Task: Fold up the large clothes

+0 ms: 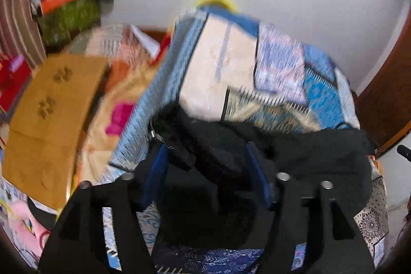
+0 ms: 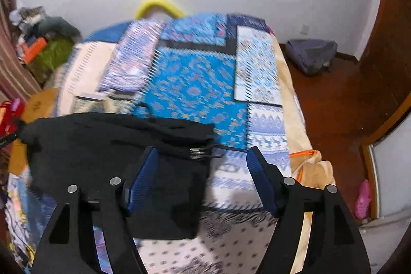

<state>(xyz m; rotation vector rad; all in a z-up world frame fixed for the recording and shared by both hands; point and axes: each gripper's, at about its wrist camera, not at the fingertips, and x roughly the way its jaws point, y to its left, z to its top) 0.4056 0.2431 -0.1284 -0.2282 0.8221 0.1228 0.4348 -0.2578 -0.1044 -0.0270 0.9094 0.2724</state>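
A black garment with a metal zipper (image 1: 295, 153) lies folded on a patchwork bedspread (image 2: 195, 84). In the left wrist view my left gripper (image 1: 205, 171) has its blue pads (image 1: 156, 171) wide apart with the black cloth bunched between and over them; the pads do not press it. In the right wrist view the same garment (image 2: 102, 153) lies at the left. My right gripper (image 2: 203, 179) is open, its left pad (image 2: 141, 179) over the garment's right edge, its right pad (image 2: 262, 181) above the bedspread. Both views are blurred.
A brown cloth with paw prints (image 1: 51, 109) and a pink item (image 1: 119, 117) lie left of the bed. Clutter (image 1: 64, 4) is piled in the far left corner. A grey bag (image 2: 310, 53) sits on the red floor by a wooden door (image 2: 390, 37). A pink slipper (image 2: 362, 199) is on the floor.
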